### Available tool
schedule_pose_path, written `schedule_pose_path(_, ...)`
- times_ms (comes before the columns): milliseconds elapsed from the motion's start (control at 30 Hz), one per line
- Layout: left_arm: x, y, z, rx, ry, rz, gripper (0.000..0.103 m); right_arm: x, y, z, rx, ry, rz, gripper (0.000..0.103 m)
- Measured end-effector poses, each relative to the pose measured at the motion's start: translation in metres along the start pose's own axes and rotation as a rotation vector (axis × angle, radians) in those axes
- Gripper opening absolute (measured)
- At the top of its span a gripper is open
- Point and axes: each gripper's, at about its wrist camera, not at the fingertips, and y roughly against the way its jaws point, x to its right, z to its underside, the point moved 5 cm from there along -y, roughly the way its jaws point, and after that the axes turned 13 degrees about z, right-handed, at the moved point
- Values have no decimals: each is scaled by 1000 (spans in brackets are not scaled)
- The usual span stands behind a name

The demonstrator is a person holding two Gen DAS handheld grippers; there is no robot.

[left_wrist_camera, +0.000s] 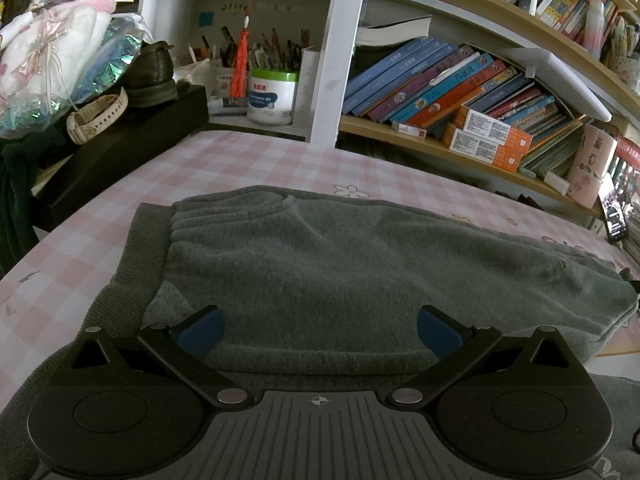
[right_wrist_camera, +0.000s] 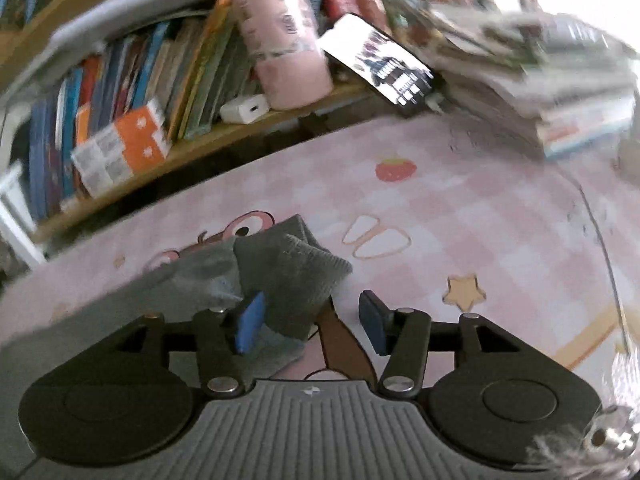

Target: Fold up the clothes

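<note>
Folded grey knitted sweater [left_wrist_camera: 340, 272], flat on pink-checked counter [left_wrist_camera: 248, 164]. Left gripper [left_wrist_camera: 318, 330] above near hem, jaws spread wide, blue pads [left_wrist_camera: 200, 330] clear of fabric. Wooden bookshelf [left_wrist_camera: 452, 146] behind.

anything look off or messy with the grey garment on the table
Mostly tidy: the grey garment lies flat and folded on the pink checked table cover. The odd bit is its ribbed cuff in the right wrist view, flipped up and bunched between the open right gripper fingers rather than lying flat.
</note>
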Motion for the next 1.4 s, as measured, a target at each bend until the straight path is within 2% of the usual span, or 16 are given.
schedule_pose_path(33,0,0,0,0,0,0,103,-5,-2,-1,8,47,10,31)
schedule_pose_path(67,0,0,0,0,0,0,103,-11,-4,-3,7,76,-3,16)
schedule_pose_path(100,0,0,0,-1,-1,0,103,-16,-4,-6,2,97,-27,10)
schedule_pose_path(167,0,0,0,-1,-1,-1,103,-23,4,-17,62,116,-58,8)
schedule_pose_path(300,0,0,0,-2,-2,-1,103,-34,62,-47,371,122,-160,8)
schedule_pose_path(367,0,0,0,-2,-2,-2,103,-39,77,-52,447,164,-136,8)
schedule_pose_path(400,0,0,0,-2,-2,-1,103,-38,67,-51,407,166,-110,8)
schedule_pose_path(533,0,0,0,-1,-1,0,103,-18,-4,-35,139,126,-31,8)
schedule_pose_path(567,0,0,0,-1,-1,1,103,-13,-18,-30,106,110,-26,10)
schedule_pose_path(633,0,0,0,-1,-1,1,103,-4,-36,-20,85,73,-27,19)
schedule_pose_path(667,0,0,0,-1,-1,2,103,-1,-38,-19,81,61,-22,29)
schedule_pose_path(700,0,0,-1,-1,-1,2,103,1,-36,-21,82,53,-13,33)
schedule_pose_path(833,0,0,0,0,1,3,103,9,-16,-28,122,58,20,34)
schedule_pose_path(967,0,0,-1,1,1,4,103,17,28,-20,172,100,-37,42)
schedule_pose_path(1200,0,0,0,1,2,4,103,33,110,37,219,347,-63,46)
schedule_pose_path(1400,0,0,0,-4,-4,-2,103,42,144,87,180,436,-101,46)
